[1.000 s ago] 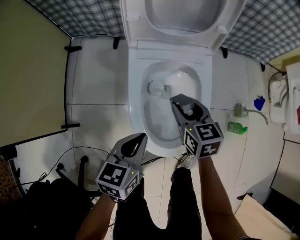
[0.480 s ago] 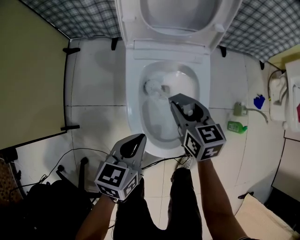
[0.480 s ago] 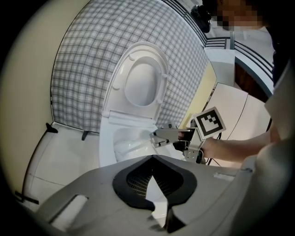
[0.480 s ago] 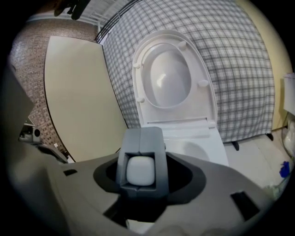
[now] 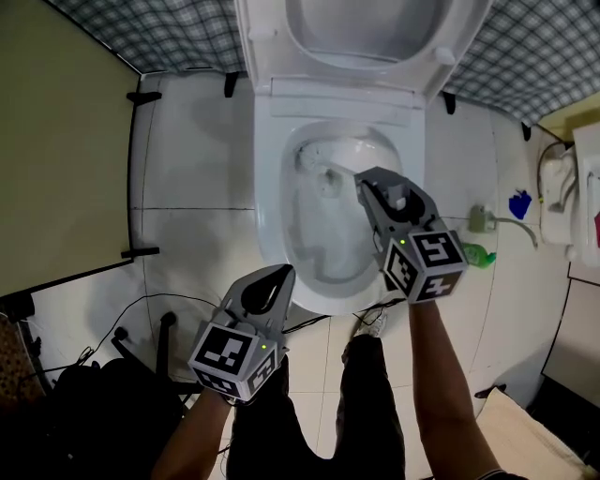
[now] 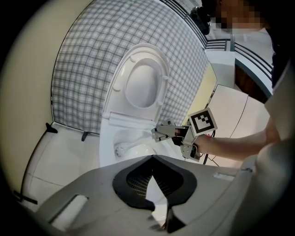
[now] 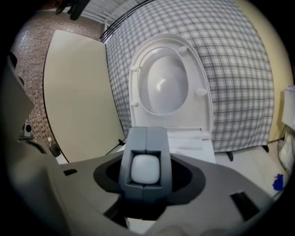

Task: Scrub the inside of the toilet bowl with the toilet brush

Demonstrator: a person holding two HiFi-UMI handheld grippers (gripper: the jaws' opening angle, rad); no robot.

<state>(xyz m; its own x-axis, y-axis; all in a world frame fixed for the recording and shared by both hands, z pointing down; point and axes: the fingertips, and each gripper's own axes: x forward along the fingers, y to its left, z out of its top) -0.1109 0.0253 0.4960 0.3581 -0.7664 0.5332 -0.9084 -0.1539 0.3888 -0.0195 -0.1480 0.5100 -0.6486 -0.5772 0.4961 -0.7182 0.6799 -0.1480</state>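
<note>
White tile floor (image 5: pixel 187 187), checked wall (image 5: pixel 525 56) beyond my jaws. R gripper (image 5: pixel 367 180) clamps toilet brush (image 6: pixel 120 148) handle; L gripper (image 5: pixel 281 274) shut, empty. Vs 1 s ago, R gripper's shifted right over toilet bowl (image 5: pixel 267 225).

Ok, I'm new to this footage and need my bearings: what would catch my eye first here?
A white toilet, lid raised, fills the head view's top centre. The right tool clamps the toilet brush, its bristle head down in the bowl's rear left. The left tool hangs shut and empty by the bowl's front.
</note>
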